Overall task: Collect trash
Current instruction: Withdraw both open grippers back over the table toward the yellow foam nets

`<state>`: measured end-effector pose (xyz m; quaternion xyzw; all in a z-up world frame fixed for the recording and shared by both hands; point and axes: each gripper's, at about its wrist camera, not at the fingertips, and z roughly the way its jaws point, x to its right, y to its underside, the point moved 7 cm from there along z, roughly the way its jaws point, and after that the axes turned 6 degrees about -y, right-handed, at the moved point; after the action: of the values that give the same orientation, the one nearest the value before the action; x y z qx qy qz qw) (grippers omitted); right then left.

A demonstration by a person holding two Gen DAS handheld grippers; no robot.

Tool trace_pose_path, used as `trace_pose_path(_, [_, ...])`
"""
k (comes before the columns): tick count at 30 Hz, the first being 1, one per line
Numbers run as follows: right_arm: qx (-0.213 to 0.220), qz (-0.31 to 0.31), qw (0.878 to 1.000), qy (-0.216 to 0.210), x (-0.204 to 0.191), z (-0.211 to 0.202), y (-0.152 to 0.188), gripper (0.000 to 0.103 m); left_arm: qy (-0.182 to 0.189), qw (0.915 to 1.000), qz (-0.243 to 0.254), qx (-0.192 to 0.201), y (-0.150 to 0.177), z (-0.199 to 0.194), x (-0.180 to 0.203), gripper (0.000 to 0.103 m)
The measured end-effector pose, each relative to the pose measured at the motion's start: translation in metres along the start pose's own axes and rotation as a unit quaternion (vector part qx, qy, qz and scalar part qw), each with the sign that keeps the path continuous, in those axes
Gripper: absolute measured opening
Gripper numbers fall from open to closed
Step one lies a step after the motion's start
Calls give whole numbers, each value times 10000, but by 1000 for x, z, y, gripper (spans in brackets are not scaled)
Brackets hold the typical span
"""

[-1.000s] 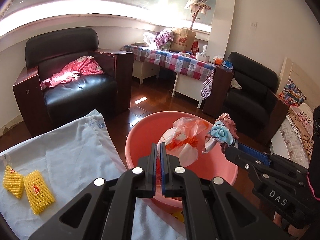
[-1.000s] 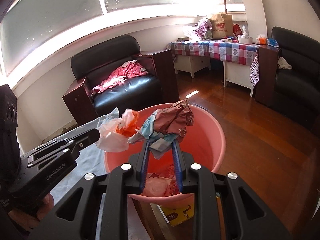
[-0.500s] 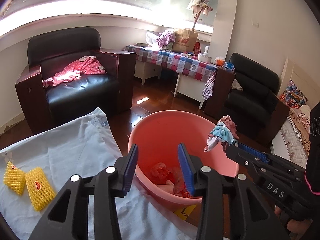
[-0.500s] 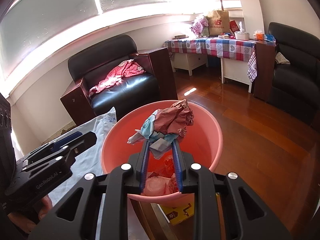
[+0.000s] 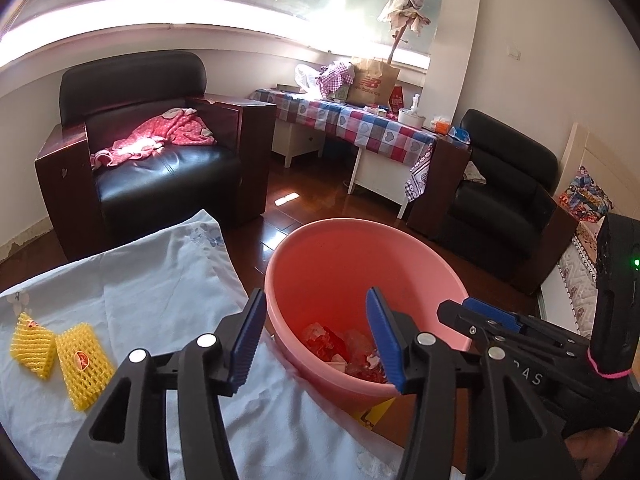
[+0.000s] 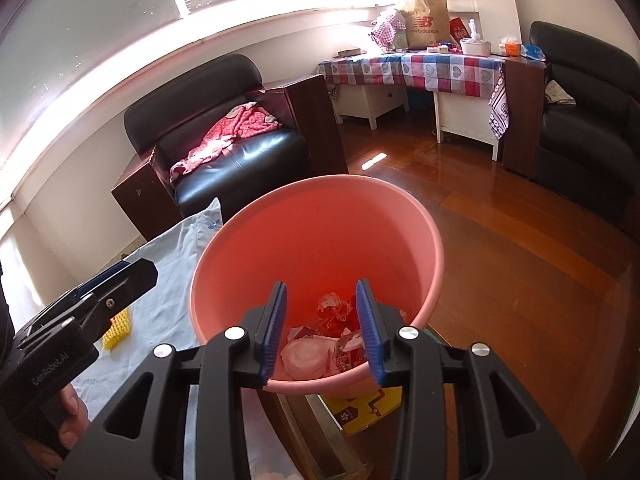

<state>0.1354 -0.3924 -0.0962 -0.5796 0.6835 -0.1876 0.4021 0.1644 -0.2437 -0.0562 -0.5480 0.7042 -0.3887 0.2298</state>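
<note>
Tilting down over pink bucket (image 6: 400, 216), left gripper (image 5: 316, 338) and right gripper (image 6: 322, 328) opening, empty.

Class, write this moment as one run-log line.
left gripper: opening, empty | right gripper: opening, empty | bucket: holds trash | foam nets: on cloth

Two hand-held black tongs, seen from their own cameras. The left tongs (image 5: 316, 340) carry ribbed blue pads (image 5: 249, 340) on angular black arms with triangular cut-outs, each joint fixed by a silver screw (image 5: 206, 340). The right tongs (image 6: 322, 330) match them, blue pads and silver screws alike. Their body bears pale lettering, a green light (image 5: 636, 263) and a pink band (image 5: 604, 368); the other body reads "GenRobot.AI".
</note>
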Motion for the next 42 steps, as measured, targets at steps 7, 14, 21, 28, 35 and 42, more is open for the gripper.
trace_pose_path(7, [-85,-135,9998,-124,-13,-2,6,37,-92,10000,-35,-11,4,-7,-10,53])
trace_pose_path(14, [-151,-282,9992,-259,-30,-5,10,37,-195,9997,-117,-39,9,-18,-23,53])
trace_pose_path(21, [-271,-425,9978,-432,-52,-6,19,37,-389,9991,-141,-77,17,-30,-43,53])
trace_pose_path(28, [-417,-636,9952,-616,-78,-4,27,37,-550,9982,-203,-138,29,-44,-66,53])
trace_pose_path(35, [-634,-835,9914,-789,-103,5,40,37,-751,9962,-320,-293,48,-54,-96,53])
trace_pose_path(42, [-793,-955,9876,-957,-122,13,49,37,-1127,9910,-649,-321,60,-72,-150,53])
